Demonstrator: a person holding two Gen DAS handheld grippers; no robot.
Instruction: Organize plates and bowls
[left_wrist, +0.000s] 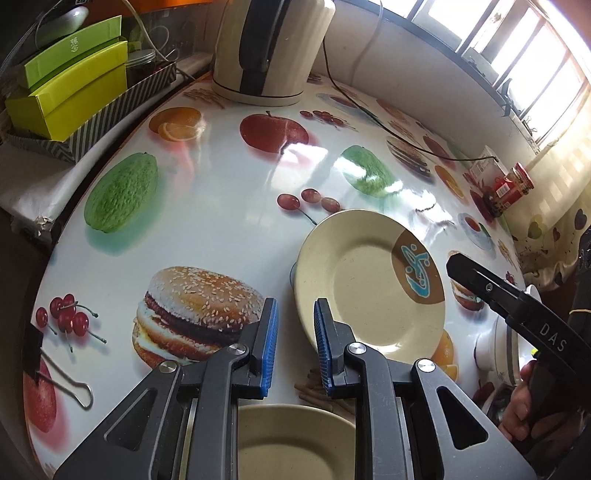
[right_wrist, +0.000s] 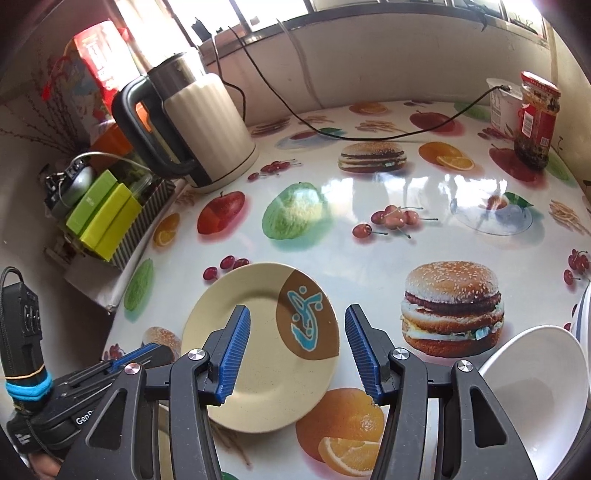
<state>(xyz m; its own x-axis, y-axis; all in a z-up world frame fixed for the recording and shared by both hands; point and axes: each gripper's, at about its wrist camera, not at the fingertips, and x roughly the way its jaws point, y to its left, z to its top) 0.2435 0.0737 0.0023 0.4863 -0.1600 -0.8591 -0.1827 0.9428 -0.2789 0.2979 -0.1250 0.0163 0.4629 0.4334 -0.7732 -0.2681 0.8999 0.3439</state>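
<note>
Plate (right_wrist: 258, 339) flat beneath spread, empty right fingers (right_wrist: 236, 354); left fingers (left_wrist: 271, 343) narrowly parted.

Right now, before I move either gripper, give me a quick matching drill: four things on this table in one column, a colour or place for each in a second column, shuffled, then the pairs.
Things:
1. plate with the fish patch
2. kettle
3. white bowl
4. jar

Descriptions:
A. red label, far right corner of the table in the right wrist view
B. cream, flat on the tablecloth, ahead of both grippers
C. ribbed cream body, dark handle, at the back left
D. plain, at the near right edge beside the right gripper

Pairs: 1-B, 2-C, 3-D, 4-A
</note>
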